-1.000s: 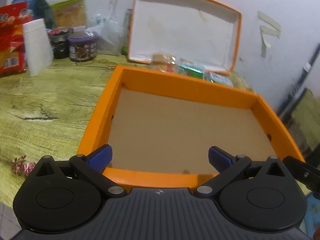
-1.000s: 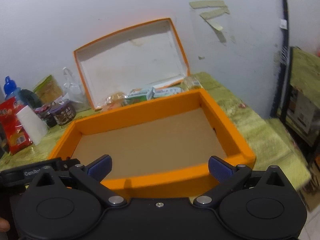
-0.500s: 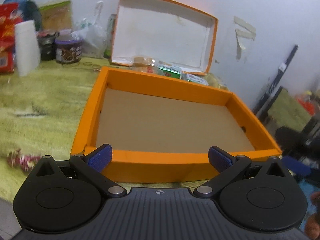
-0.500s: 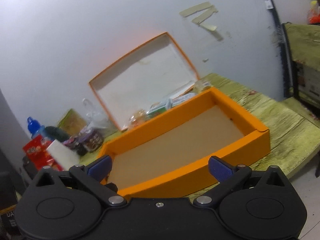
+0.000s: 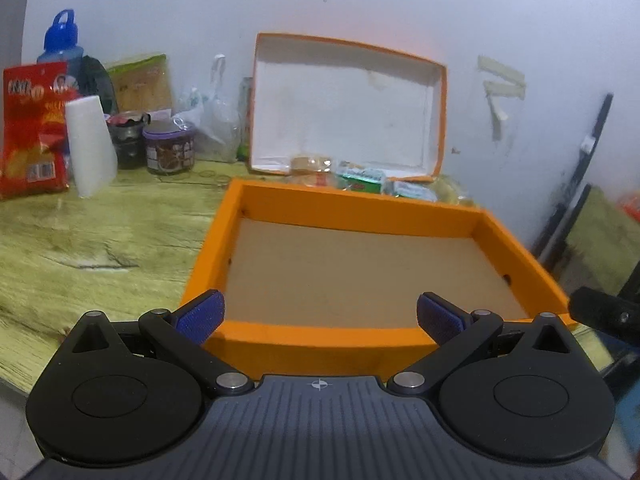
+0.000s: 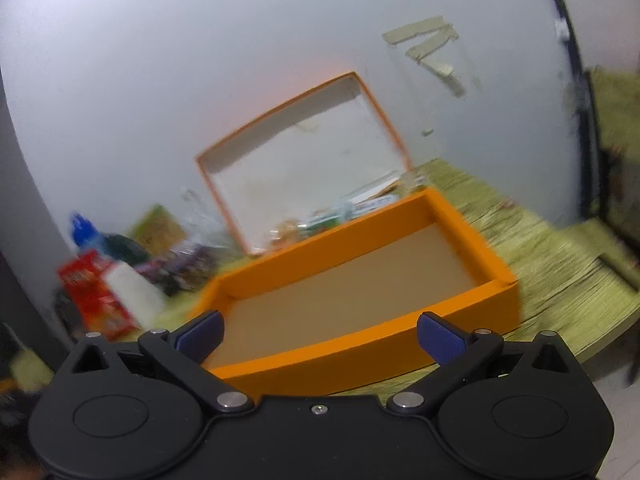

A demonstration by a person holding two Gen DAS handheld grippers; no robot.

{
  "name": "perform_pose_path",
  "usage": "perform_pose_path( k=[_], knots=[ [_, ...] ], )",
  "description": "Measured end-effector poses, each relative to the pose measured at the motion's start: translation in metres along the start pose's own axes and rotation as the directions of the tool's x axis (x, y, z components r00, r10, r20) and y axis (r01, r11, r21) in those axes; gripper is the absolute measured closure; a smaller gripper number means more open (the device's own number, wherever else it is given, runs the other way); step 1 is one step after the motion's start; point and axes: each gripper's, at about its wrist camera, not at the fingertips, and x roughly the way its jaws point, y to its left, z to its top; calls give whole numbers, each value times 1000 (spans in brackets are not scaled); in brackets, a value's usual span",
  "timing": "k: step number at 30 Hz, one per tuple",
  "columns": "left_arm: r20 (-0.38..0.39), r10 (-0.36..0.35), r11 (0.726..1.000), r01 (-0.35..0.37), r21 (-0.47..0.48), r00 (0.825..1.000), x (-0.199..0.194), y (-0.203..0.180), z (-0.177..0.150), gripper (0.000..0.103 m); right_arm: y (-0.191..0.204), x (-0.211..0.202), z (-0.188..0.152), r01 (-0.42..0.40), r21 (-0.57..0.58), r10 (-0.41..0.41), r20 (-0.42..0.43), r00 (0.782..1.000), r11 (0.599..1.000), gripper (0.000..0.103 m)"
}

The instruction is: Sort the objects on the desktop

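An orange box (image 5: 304, 340) with a bare brown floor lies on the green wood-grain table (image 5: 80, 240). Its lid (image 5: 344, 108) stands against the wall behind it, white inside. Small snack packets (image 5: 360, 180) lie between lid and box. My left gripper (image 5: 320, 316) hangs open just in front of the box's near wall, holding nothing. In the blurred right wrist view the same orange box (image 6: 360, 352) appears tilted, and my right gripper (image 6: 320, 334) is open and empty before its near wall.
At the back left stand a red snack bag (image 5: 32, 128), a white paper cone (image 5: 90, 144), a purple-lidded jar (image 5: 170, 146), a blue-capped bottle (image 5: 60, 40) and a clear plastic bag (image 5: 212, 120). The other gripper's black tip (image 5: 604, 314) shows at the right edge.
Both grippers have pulled back and tilted up from over the box, so more wall shows. The left view swung left; the right view rolled and blurred. Both stayed open.
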Motion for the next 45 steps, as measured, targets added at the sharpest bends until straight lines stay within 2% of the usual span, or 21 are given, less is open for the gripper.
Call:
perform_pose_path(
  k=[4,7,10,14,19,25,34,45],
  knots=[
    [-28,85,996,-85,10,996,10,-8,7,0,4,1,18,92,-158,-88,34,996,983,0],
    [-60,127,992,-126,15,990,16,-12,7,0,8,8,25,117,-214,-118,8,993,970,0],
    [-97,108,994,-109,-6,989,18,-10,7,0,9,19,28,117,-221,-131,-50,990,968,0],
    [-127,104,995,-105,6,986,16,-9,1,0,7,28,27,123,-173,-143,-108,984,977,0],
    [-144,80,992,-65,105,986,9,-19,-12,0,9,21,12,127,-132,-145,-140,979,983,0],
    [-196,59,995,-42,92,979,8,-20,-24,0,14,20,-5,138,-141,-163,-185,969,980,0],
    [-192,70,997,-62,45,979,-1,-7,-33,0,17,16,-18,146,-142,-175,-216,960,979,0],
    [-145,43,998,-36,54,988,-18,-21,-32,0,26,-3,-16,168,-188,-201,-171,965,968,0]
  ],
)
